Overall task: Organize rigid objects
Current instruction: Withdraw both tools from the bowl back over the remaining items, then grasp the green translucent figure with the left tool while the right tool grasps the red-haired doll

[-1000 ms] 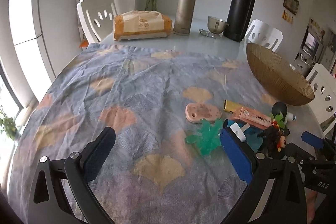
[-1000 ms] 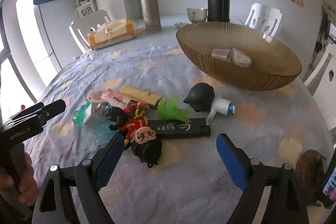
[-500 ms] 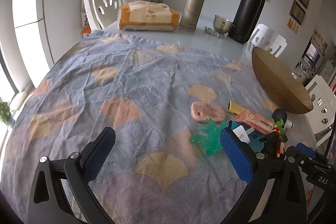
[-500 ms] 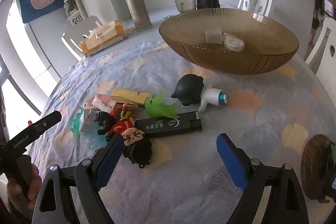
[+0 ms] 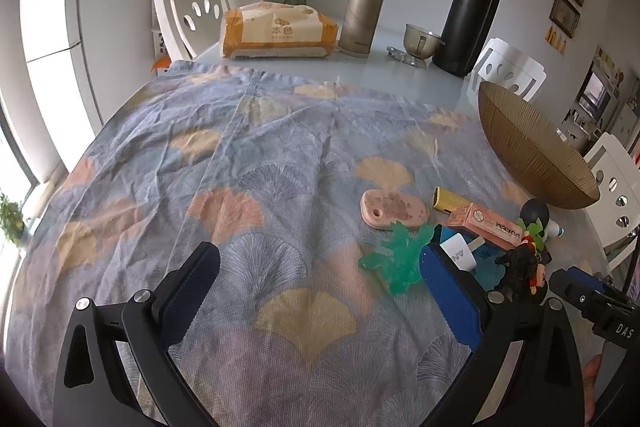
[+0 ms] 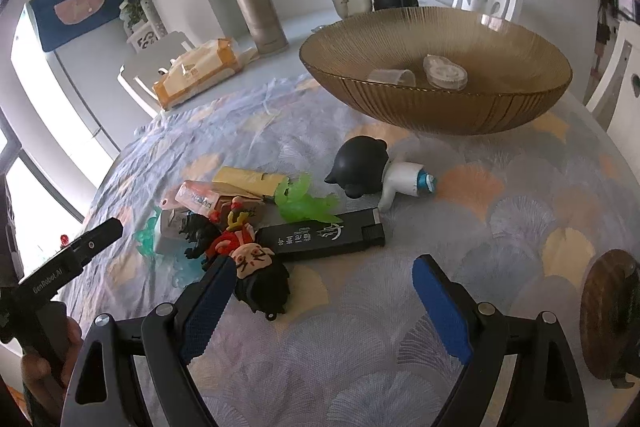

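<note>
Hovering: right gripper (image 6: pixel 320 297) above the patterned cloth (image 5: pixel 248 163), jaws spread wide, nothing between the blue pads, tilted down toward the clutter.
Left gripper (image 5: pixel 320 283): jaws likewise released and empty, over bare cloth, with the clutter just past its right finger.
Clutter: small rigid objects bunched together on the cloth, short of the bowl.
Black lighter (image 6: pixel 320 237): flat on the cloth, lying crosswise just ahead of the right gripper.
Dark-haired figurine (image 6: pixel 256 269): lying on its back, head touching or nearly touching the right gripper's left finger.
Green translucent toy (image 6: pixel 304 203): against the far edge of the lighter.
Black-headed bottle toy (image 6: pixel 372 171): on its side, beyond the lighter, nearest the bowl.
Pink box (image 5: pixel 486 225): resting over a yellow tube (image 5: pixel 446 199), lettering too small to read surely.
Pink oval tag (image 5: pixel 394 209): flat, at the left edge of the bunch.
Teal leaf toy (image 5: pixel 396 259): just beside the left gripper's right finger.
Brown ribbed bowl (image 6: pixel 436 107): beyond the clutter, holding two pale pieces, possibly clear plastic.
Far table end: tissue pack (image 5: pixel 276 31), gold flask (image 5: pixel 362 13), black flask (image 5: pixel 470 15), metal cup (image 5: pixel 420 37).
</note>
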A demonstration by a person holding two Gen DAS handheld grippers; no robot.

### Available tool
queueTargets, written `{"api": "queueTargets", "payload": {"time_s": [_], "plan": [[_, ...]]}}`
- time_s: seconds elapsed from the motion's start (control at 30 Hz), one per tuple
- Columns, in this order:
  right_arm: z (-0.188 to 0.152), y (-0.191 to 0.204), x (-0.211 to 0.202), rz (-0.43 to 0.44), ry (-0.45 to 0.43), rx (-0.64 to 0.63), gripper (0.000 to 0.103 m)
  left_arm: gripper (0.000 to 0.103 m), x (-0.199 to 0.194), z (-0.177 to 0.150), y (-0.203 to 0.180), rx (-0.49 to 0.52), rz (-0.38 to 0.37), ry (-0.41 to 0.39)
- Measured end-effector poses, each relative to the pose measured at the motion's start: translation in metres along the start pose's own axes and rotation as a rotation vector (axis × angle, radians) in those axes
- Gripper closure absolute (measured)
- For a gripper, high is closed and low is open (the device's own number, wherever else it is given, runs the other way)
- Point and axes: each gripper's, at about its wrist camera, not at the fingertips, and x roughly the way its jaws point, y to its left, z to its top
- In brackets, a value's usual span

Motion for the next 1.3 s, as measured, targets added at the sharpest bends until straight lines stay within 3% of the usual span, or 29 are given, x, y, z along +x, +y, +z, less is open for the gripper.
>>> {"api": "queueTargets", "payload": {"time_s": [0.57,0.7,0.83,1.03,1.17,1.23,1.27,1.3], "plan": [[0.002,-0.009,-0.004,0.0,-0.02,0.034,0.014,0.003,0.001,-0.001,0.0,0.0,0.002,0.002],[0.003,-0.021,-0.006,0.05,-0.025,0.089,0.014,0.003,0.001,-0.001,0.0,0.001,0.001,0.002],[0.002,-0.013,-0.009,0.048,-0.038,0.048,0.014,0.003,0.001,-0.002,-0.003,0.024,-0.018,0.01],[0.002,-0.005,-0.011,0.049,-0.042,0.009,0.014,0.003,-0.001,-0.01,-0.028,0.192,-0.104,0.061],[0.003,-0.009,-0.008,0.071,-0.027,0.029,0.014,0.004,-0.003,-0.009,-0.044,0.333,-0.057,0.056],[0.002,-0.009,-0.009,0.09,-0.026,0.027,0.014,0.007,0.0,-0.005,-0.052,0.388,-0.082,0.066],[0.002,-0.009,-0.01,0.088,-0.03,0.026,0.014,0.018,0.003,-0.003,-0.056,0.418,-0.097,0.07],[0.002,-0.009,-0.01,0.084,-0.035,0.024,0.014,0.037,0.007,-0.003,-0.06,0.458,-0.104,0.074]]}}
